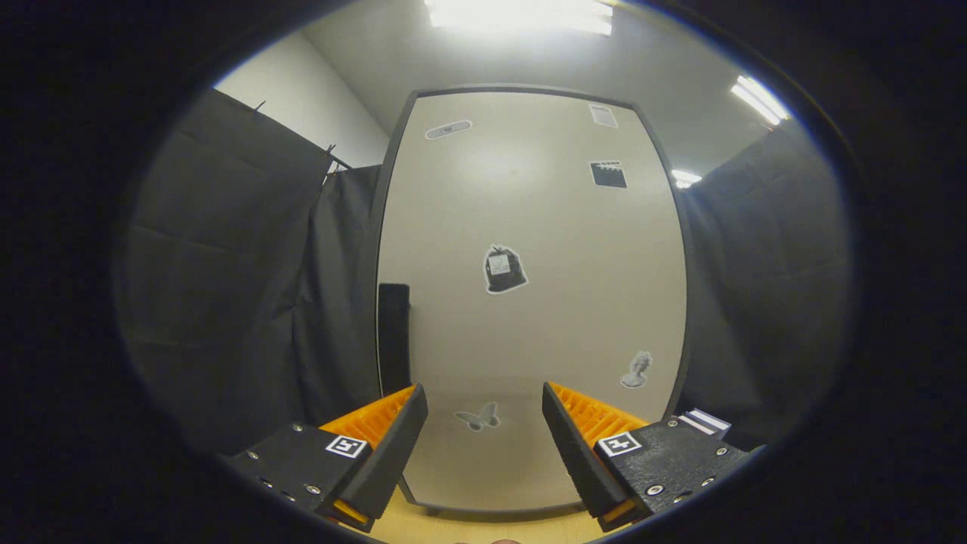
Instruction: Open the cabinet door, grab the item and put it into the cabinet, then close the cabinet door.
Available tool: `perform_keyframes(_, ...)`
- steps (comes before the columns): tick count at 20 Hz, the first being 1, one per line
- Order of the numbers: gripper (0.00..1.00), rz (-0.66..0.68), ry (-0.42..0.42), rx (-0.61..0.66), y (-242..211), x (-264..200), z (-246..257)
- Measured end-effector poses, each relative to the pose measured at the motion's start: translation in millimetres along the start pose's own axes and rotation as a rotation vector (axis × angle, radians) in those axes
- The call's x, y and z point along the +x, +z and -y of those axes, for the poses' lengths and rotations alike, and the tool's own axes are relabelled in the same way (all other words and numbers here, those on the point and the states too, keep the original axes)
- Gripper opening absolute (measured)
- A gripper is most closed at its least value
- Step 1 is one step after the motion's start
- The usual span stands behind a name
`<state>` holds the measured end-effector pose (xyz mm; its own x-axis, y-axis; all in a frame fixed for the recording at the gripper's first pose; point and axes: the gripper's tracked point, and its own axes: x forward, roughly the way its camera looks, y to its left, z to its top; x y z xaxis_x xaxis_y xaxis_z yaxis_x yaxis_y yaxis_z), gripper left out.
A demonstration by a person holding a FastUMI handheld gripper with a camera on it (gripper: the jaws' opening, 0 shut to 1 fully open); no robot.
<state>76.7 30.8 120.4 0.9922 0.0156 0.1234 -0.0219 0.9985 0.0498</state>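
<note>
facing the shut cabinet door [529,302] dead ahead, gripper [483,431] fingers spread wide, holding nothing. best to swing left toward the dark handle [393,336] on the door's left edge and hook it squarely. item to stow out of sight; door stickers too small to read.

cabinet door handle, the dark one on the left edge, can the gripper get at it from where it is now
Probably yes. The gripper is open, holding nothing, facing the shut cabinet door. The dark handle sits just beyond its left finger with nothing between; it would need shifting left first.
</note>
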Motion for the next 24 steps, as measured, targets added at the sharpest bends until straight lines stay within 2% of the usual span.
perform_keyframes(4,0.95,-0.001,0.060,-0.009,8,26,-42)
perform_keyframes(8,0.90,-0.026,0.081,-0.021,0,49,-66)
perform_keyframes(11,0.78,-0.090,0.062,0.046,-16,63,-66)
perform_keyframes(13,0.61,-0.128,0.091,0.092,-25,69,-73)
perform_keyframes(14,0.45,-0.139,0.091,0.083,-26,71,-75)
perform_keyframes(15,0.38,-0.139,0.087,0.062,-25,70,-74)
perform_keyframes(22,0.23,-0.145,0.178,0.013,-27,68,-75)
perform_keyframes(24,0.22,-0.152,0.194,0.027,-27,67,-75)
